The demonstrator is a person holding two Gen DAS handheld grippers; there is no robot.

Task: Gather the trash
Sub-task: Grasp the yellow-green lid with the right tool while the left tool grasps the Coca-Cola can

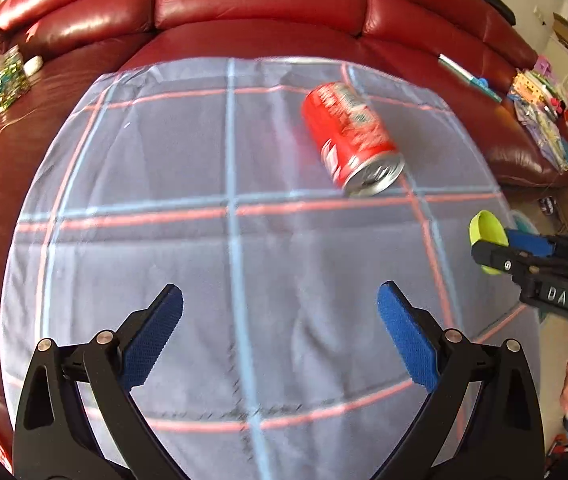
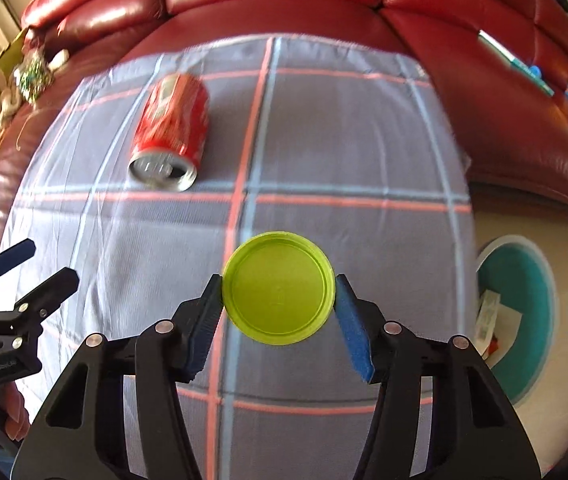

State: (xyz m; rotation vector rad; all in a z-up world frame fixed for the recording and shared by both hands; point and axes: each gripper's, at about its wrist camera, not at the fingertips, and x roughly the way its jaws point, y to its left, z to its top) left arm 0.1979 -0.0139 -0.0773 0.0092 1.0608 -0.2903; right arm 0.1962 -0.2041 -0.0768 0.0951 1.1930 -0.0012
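Observation:
A red soda can point(image 1: 351, 138) lies on its side on a checked grey cloth point(image 1: 163, 200) spread over a red leather sofa; it also shows in the right wrist view point(image 2: 169, 130). My left gripper point(image 1: 279, 312) is open and empty, held above the cloth, with the can ahead and to the right. My right gripper point(image 2: 277, 292) is shut on a lime-green round lid point(image 2: 278, 288) and holds it above the cloth. The lid point(image 1: 486, 236) and right gripper also show at the right edge of the left wrist view.
The red sofa back point(image 1: 255, 0) rises behind the cloth. Soft toys and a glittery item point(image 1: 5, 78) lie at the left; a pen point(image 1: 468, 76) and colourful papers point(image 1: 540, 116) lie at the right. A teal bin with paper inside point(image 2: 520, 320) stands on the floor at the right.

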